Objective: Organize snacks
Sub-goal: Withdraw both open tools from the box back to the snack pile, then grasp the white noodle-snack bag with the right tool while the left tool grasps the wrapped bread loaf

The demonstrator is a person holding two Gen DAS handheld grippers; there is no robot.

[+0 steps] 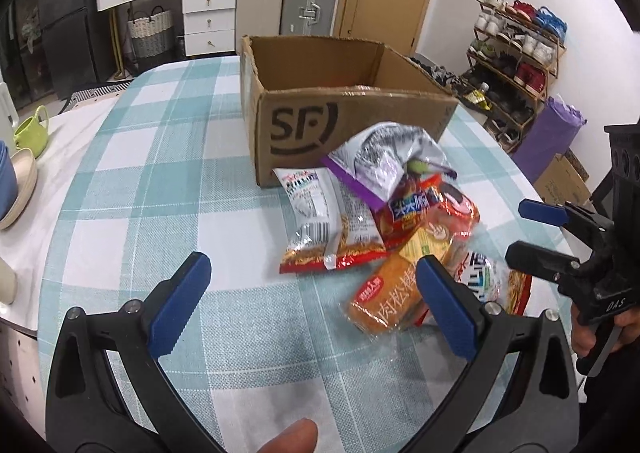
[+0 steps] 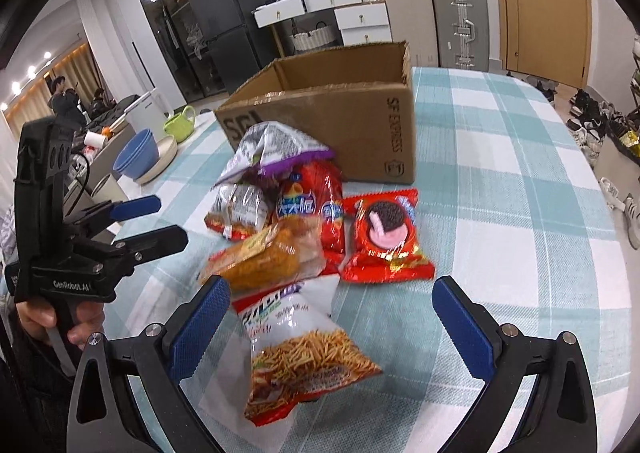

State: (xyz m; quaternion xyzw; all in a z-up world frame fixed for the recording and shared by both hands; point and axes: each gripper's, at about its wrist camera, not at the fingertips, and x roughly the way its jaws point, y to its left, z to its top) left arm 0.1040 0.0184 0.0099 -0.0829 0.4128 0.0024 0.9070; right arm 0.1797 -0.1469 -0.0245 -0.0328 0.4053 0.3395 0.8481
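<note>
A pile of snack packets lies on the checked tablecloth in front of an open SF cardboard box (image 1: 340, 121) (image 2: 344, 113). The pile holds a silver and purple bag (image 1: 384, 157) (image 2: 272, 149), a fries bag (image 2: 304, 353), a bread packet (image 1: 384, 301) (image 2: 260, 257), a red cookie packet (image 2: 384, 241) and a noodle-stick bag (image 1: 324, 221). My left gripper (image 1: 312, 293) is open and empty, just left of the bread packet. My right gripper (image 2: 332, 313) is open and empty, with the fries bag between its fingers, untouched. Each gripper also shows in the other's view, the right (image 1: 532, 229) and the left (image 2: 156, 221).
Bowls (image 2: 140, 157) and a green watering can (image 2: 180, 125) (image 1: 32, 129) stand at the table's left edge. Drawers, suitcases and a door are behind the table. A shoe rack (image 1: 516, 53) stands at the right.
</note>
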